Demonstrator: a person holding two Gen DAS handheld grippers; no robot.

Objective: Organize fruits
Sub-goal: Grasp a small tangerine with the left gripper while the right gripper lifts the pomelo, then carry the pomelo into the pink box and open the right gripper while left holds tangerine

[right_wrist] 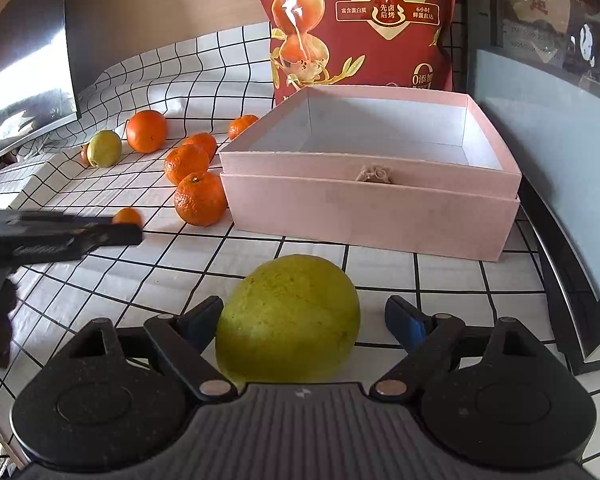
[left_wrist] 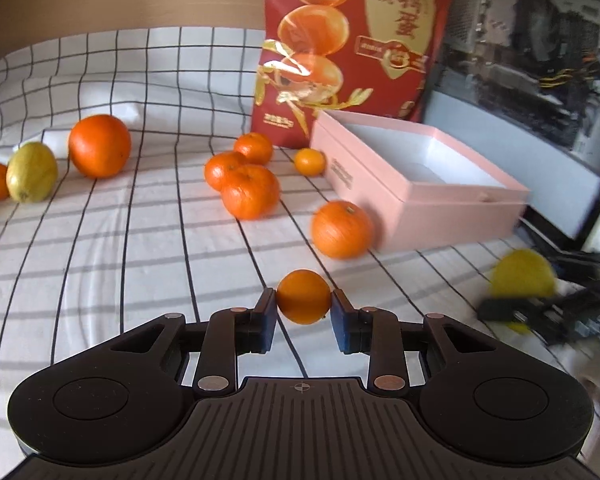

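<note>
Fruits lie scattered on the checked tabletop (left_wrist: 100, 280) at ten to twelve o'clock of the empty pink box (right_wrist: 364, 208), and the small orange (left_wrist: 303, 297) pinched by only its sides in the left gripper (left_wrist: 303, 312) could squirt free, while the right gripper (right_wrist: 304, 320), spread wide, may nudge the big yellow-green citrus (right_wrist: 288, 320) rolling.

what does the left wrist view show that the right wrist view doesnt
Only the left wrist view shows the left tool from behind, shut on a small orange, and the tiny orange near the box's far corner.

Only the right wrist view shows the right tool with its jaws spread around the big yellow-green fruit, the knot on the box's front wall, and the whole box floor, which holds no fruit.

Both show the pink box, the red bag, the large orange and the lemon.
</note>
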